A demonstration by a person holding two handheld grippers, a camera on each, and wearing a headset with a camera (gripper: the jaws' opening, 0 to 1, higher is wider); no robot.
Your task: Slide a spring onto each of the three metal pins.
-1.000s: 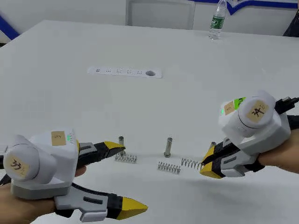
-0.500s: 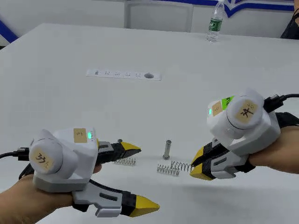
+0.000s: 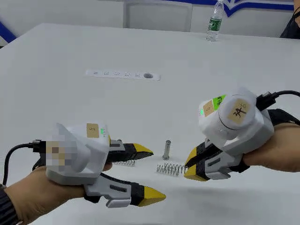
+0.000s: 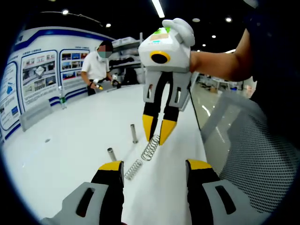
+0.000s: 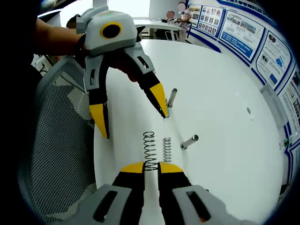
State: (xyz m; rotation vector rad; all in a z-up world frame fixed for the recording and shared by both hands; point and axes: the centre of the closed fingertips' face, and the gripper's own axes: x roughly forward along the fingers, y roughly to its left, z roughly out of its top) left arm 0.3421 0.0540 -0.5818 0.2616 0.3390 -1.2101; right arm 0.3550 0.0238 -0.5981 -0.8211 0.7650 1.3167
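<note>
- Two yellow tips of the right gripper stand almost together, pinching the near end of the held spring. The rest of its coil runs straight ahead from the jaws.
- Just beside it, a second spring lies loose on the white table, roughly parallel to the held one and clear of the jaws.
- Right of that spring in the right gripper view stands the first pin. The second pin is farther off, close to one tip of the left gripper.
- The left gripper has its jaws spread wide and grips nothing.
- In the left gripper view the right gripper reaches down from above. The held spring slants from its tips toward the table.
- A third spring lies just ahead of the left gripper's own jaw. The second pin stands near it and the first pin stands beyond, both upright and bare.
- From the head view the left gripper and right gripper face each other low over the table. The first pin stands between them.
- The held spring lies in front of that pin, and the third spring sits beside the left gripper's upper jaw.
- Farther back are a power strip and a water bottle.
</note>
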